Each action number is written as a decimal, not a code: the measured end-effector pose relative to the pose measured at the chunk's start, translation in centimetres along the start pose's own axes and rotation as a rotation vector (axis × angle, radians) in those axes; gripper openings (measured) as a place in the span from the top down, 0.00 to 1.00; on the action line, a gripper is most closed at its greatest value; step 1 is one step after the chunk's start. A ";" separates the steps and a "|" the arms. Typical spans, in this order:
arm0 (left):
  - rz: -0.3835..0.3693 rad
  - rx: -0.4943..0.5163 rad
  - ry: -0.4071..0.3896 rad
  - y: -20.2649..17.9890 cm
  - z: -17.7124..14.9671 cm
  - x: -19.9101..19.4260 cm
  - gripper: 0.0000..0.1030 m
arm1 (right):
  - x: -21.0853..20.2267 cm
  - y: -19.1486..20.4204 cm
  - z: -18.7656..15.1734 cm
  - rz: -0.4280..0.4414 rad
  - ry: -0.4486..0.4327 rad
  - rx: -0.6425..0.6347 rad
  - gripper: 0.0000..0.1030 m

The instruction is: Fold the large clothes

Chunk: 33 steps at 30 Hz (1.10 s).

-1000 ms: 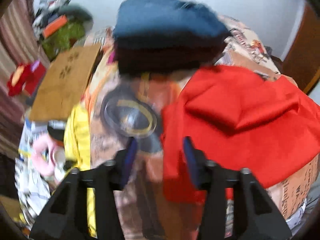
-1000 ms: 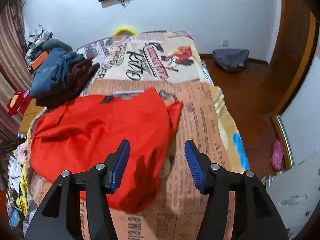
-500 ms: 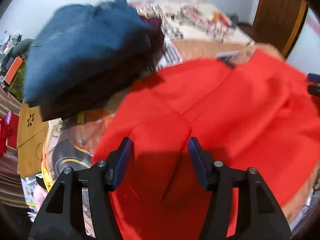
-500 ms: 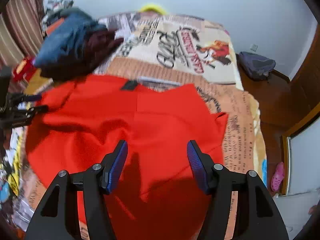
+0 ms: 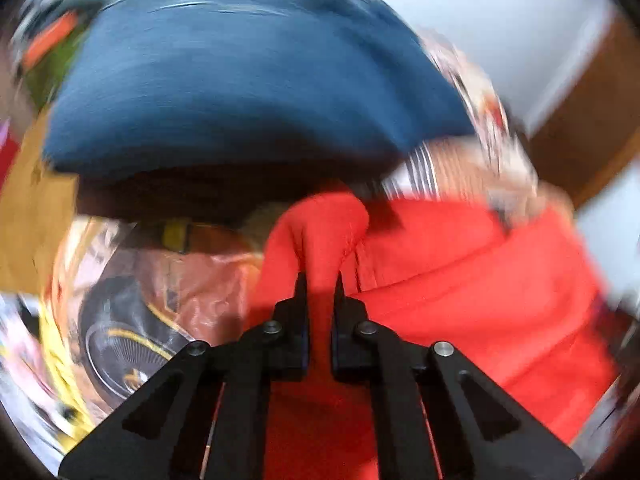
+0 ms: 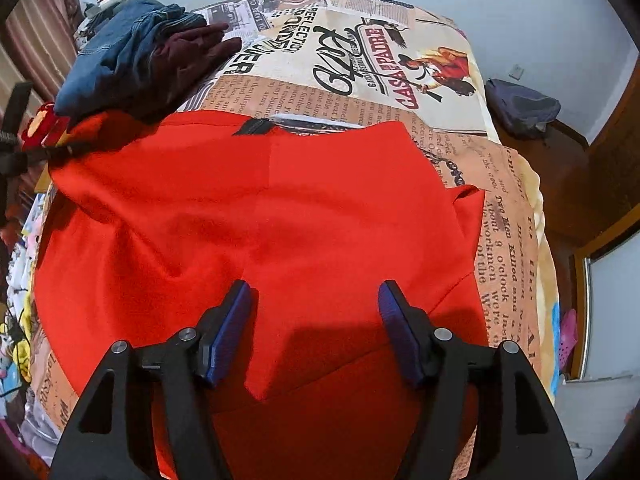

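A large red garment (image 6: 280, 200) lies spread on the bed, with its black neck label at the far edge. My left gripper (image 5: 319, 280) is shut on a bunched fold of the red garment (image 5: 320, 232) at its left corner, just below the stacked clothes. In the right wrist view that gripper (image 6: 24, 156) shows at the far left edge, holding the corner. My right gripper (image 6: 314, 292) hovers over the near middle of the garment. Its jaws are opening, and its blue pads stand apart over flat red cloth without pinching it.
A folded pile, blue jeans (image 6: 120, 52) on a dark maroon piece (image 6: 188, 56), sits on the newspaper-print bed cover (image 6: 360, 60) left of the garment. A grey backpack (image 6: 520, 108) lies on the floor at right. A brown cardboard sheet (image 5: 32, 220) and clutter lie beside the bed's left side.
My left gripper swung to the garment's left corner by the jeans pile and closed on a fold of red cloth. My right gripper sank closer to the garment and its jaws spread wider.
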<state>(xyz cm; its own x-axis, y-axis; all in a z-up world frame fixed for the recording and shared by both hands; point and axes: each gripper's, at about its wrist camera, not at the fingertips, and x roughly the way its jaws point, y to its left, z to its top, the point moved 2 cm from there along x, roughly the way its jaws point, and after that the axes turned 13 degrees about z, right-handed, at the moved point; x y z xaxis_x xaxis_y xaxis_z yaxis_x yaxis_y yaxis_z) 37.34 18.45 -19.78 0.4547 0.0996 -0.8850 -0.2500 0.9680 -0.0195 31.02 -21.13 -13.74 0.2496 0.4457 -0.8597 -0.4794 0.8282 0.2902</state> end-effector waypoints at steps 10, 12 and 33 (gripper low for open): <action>0.010 -0.252 -0.068 7.3 -1.0 -3.2 0.65 | -0.8 -0.7 1.2 0.062 0.021 0.040 0.38; 0.073 -0.208 -0.075 7.3 -1.4 -3.4 0.63 | -1.6 -1.1 1.9 0.075 -0.001 0.052 0.38; 0.120 -0.007 0.108 2.0 -5.3 6.1 0.60 | 7.8 -9.1 10.7 0.133 0.135 0.214 0.90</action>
<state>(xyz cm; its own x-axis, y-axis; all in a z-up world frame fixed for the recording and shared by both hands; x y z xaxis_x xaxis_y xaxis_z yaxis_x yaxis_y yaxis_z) 35.09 19.82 -27.62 0.3270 0.1891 -0.9259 -0.3028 0.9491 0.0868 46.33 -21.56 -18.61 0.0748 0.5181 -0.8520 -0.3087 0.8245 0.4742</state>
